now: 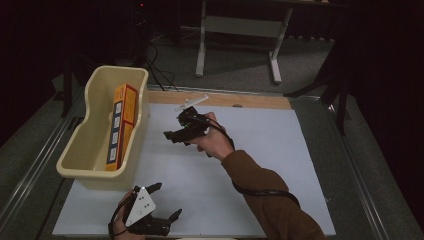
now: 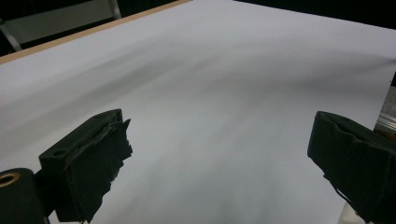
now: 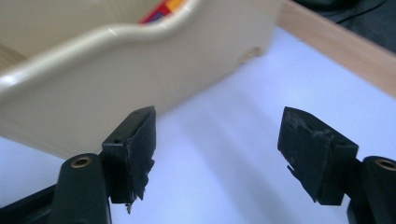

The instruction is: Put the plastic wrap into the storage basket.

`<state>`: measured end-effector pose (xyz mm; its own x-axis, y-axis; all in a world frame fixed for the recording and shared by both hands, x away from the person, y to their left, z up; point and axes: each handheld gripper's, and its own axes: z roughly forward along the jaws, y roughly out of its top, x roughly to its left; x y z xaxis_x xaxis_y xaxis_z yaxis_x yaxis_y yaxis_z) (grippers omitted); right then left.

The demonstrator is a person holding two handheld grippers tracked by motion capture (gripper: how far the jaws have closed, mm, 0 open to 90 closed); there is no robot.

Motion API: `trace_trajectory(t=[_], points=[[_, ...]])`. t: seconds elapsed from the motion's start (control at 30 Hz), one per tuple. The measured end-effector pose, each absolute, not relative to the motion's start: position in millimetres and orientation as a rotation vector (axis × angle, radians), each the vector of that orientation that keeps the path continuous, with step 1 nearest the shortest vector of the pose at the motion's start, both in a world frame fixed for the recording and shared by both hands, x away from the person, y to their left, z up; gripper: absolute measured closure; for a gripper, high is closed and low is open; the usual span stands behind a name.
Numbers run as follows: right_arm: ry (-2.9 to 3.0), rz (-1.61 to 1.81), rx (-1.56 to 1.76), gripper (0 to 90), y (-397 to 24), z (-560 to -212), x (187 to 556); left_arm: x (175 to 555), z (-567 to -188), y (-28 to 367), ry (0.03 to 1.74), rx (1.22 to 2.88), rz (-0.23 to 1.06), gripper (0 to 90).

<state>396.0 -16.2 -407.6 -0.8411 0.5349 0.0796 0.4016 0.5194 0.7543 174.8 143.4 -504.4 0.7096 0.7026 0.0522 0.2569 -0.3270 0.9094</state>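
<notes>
text: none legible | box point(image 1: 121, 125) in bin point(image 1: 102, 172): label patches seen, print too small to be read

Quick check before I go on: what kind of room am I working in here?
Probably a lab or recording workspace, not a home: a white board covers the table as a work surface, black curtains close off the back, and cables trail across the grey floor near a bare desk frame.
</notes>
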Motion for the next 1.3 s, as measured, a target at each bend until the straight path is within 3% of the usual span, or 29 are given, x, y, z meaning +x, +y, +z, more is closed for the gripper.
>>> trace_trajectory(t=[0.43, 0.9, 1.3], points=[[2.463, 1.299, 0.854, 28.1, -107.7, -427.4, 377.0, 175.3, -504.7, 145.3, 0.771, 1.903, 0.553, 4.8], [2.312, 1.360, 0.854, 29.9, -199.1, -455.1, 323.3, 175.8, -503.9, 148.1, 0.799, 1.885, 0.564, 5.2], [2.101, 1.490, 1.061, 29.6, -273.6, -486.5, 287.3, 176.5, -502.0, 151.5, 0.816, 1.870, 0.582, 5.2]])
